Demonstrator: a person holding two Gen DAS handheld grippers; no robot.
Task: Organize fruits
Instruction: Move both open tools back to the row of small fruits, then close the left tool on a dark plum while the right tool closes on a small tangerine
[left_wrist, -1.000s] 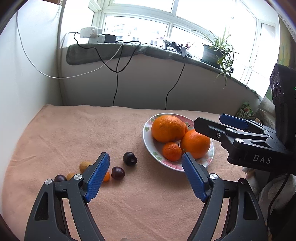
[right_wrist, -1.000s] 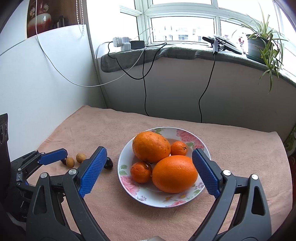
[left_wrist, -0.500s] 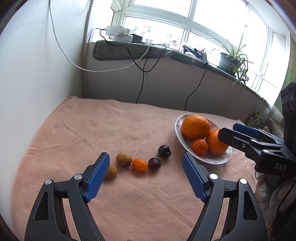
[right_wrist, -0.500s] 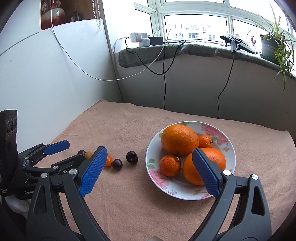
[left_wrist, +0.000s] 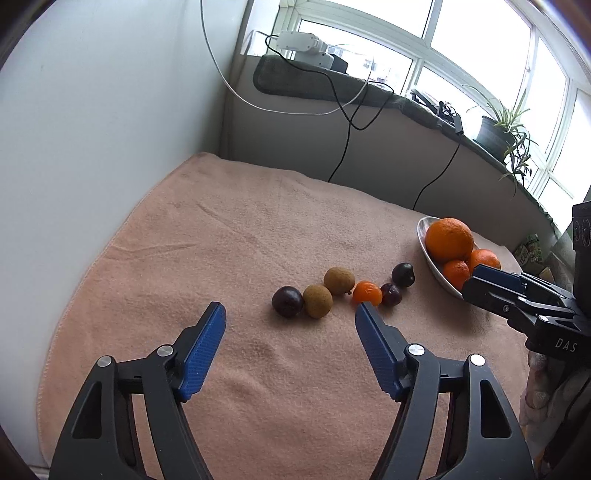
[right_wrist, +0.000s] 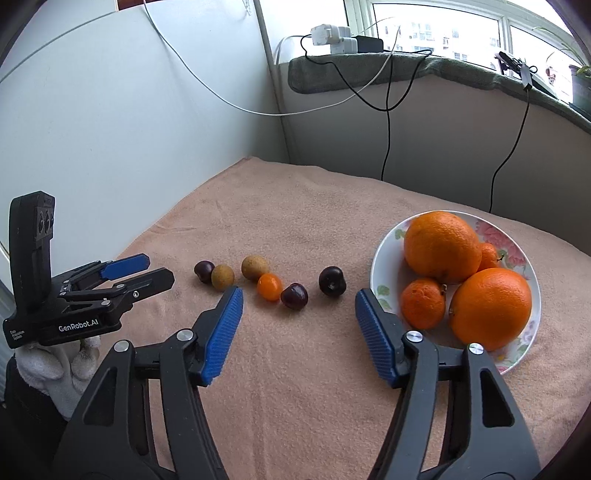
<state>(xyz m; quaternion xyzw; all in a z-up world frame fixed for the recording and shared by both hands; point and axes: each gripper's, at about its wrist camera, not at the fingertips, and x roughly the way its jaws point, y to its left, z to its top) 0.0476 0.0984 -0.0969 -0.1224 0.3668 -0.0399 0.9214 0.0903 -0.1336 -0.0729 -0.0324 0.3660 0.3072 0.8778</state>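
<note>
Several small fruits lie in a row on the pink towel (right_wrist: 295, 387): a dark cherry (right_wrist: 204, 270), two brown longans (right_wrist: 222, 276) (right_wrist: 255, 266), a small orange kumquat (right_wrist: 269, 286), and two more dark cherries (right_wrist: 294, 295) (right_wrist: 332, 281). The floral plate (right_wrist: 386, 243) at the right holds two big oranges (right_wrist: 441, 245) (right_wrist: 491, 308) and two mandarins. My left gripper (left_wrist: 290, 317) is open and empty, just short of the row of fruits (left_wrist: 317, 301). My right gripper (right_wrist: 298, 302) is open and empty, near the cherries, left of the plate.
A white wall (right_wrist: 110, 129) borders the towel on the left. A low wall with hanging black cables (right_wrist: 386, 140) stands behind, under a windowsill with chargers (right_wrist: 332, 37) and a potted plant (left_wrist: 498, 129).
Both grippers swung left, away from the plate, toward the row of small fruits. The left gripper came closer to them. Both stayed open; no fruit moved.
</note>
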